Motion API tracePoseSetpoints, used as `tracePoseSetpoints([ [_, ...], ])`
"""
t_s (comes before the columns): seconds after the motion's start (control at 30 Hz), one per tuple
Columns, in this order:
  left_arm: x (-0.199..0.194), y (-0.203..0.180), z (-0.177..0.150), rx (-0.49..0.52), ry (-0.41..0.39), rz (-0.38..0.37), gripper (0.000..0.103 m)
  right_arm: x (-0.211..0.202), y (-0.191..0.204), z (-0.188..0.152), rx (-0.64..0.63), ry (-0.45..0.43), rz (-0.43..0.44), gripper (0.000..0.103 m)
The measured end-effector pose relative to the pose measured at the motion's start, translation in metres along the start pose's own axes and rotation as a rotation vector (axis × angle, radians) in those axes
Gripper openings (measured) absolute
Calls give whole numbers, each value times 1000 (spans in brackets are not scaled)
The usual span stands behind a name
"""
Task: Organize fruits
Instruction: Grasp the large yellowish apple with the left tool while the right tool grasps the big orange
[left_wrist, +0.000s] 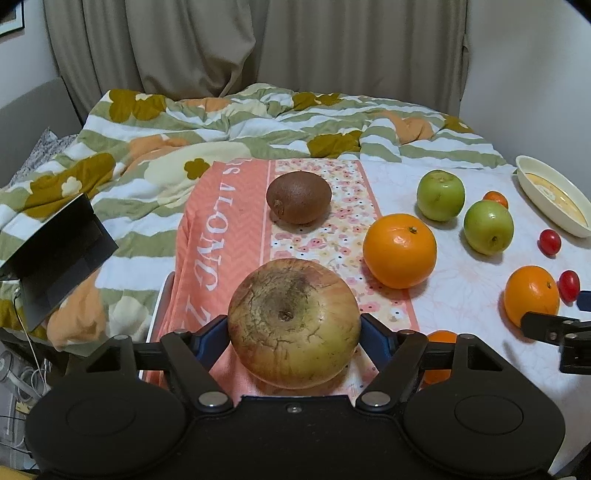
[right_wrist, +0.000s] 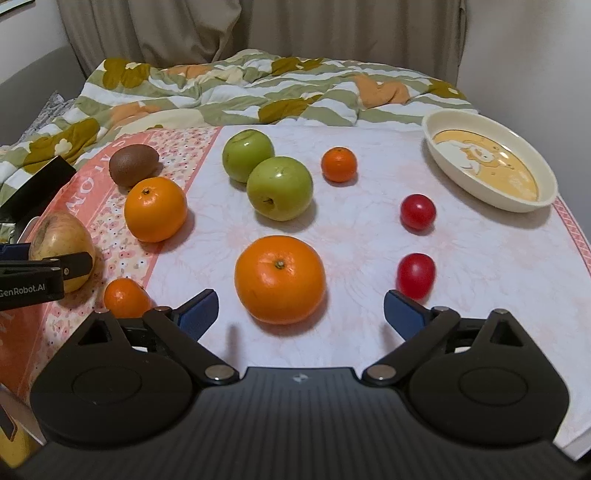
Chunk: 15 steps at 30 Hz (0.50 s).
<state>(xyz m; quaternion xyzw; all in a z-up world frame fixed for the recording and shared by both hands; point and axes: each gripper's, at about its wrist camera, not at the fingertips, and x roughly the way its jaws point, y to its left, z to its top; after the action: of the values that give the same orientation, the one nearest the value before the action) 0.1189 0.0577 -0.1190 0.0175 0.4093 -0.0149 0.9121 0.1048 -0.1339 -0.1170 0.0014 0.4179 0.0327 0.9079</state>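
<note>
My left gripper (left_wrist: 294, 328) is shut on a yellow-red apple (left_wrist: 293, 323), low over the pink cloth (left_wrist: 221, 236); the apple also shows in the right wrist view (right_wrist: 61, 240). My right gripper (right_wrist: 300, 314) is open and empty, just behind a large orange (right_wrist: 280, 278). On the table lie a kiwi (right_wrist: 133, 164), a second large orange (right_wrist: 155, 208), two green apples (right_wrist: 248, 155) (right_wrist: 279, 188), two small mandarins (right_wrist: 338, 164) (right_wrist: 125, 297) and two cherry tomatoes (right_wrist: 417, 212) (right_wrist: 416, 275).
A cream oval dish (right_wrist: 546, 177) stands at the far right of the table. A flowered quilt (right_wrist: 221, 92) lies bunched behind the table. A dark box (left_wrist: 55, 254) sits to the left on the quilt.
</note>
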Motion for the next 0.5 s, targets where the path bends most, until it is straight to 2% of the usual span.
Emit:
tracePoseSetpoints([
  [0.13, 1, 0, 1, -2, 1, -2, 78, 7, 3, 3, -11, 4, 17, 103],
  [0.2, 1, 0, 1, -6, 1, -4, 78, 12, 4, 5, -18, 17, 27, 96],
  [0.37, 1, 0, 0, -10, -1, -6, 78, 20, 8, 8, -24, 22, 34, 90],
  [0.5, 0, 1, -2, -2, -1, -6, 78, 25, 10, 11, -32, 25, 29, 78],
])
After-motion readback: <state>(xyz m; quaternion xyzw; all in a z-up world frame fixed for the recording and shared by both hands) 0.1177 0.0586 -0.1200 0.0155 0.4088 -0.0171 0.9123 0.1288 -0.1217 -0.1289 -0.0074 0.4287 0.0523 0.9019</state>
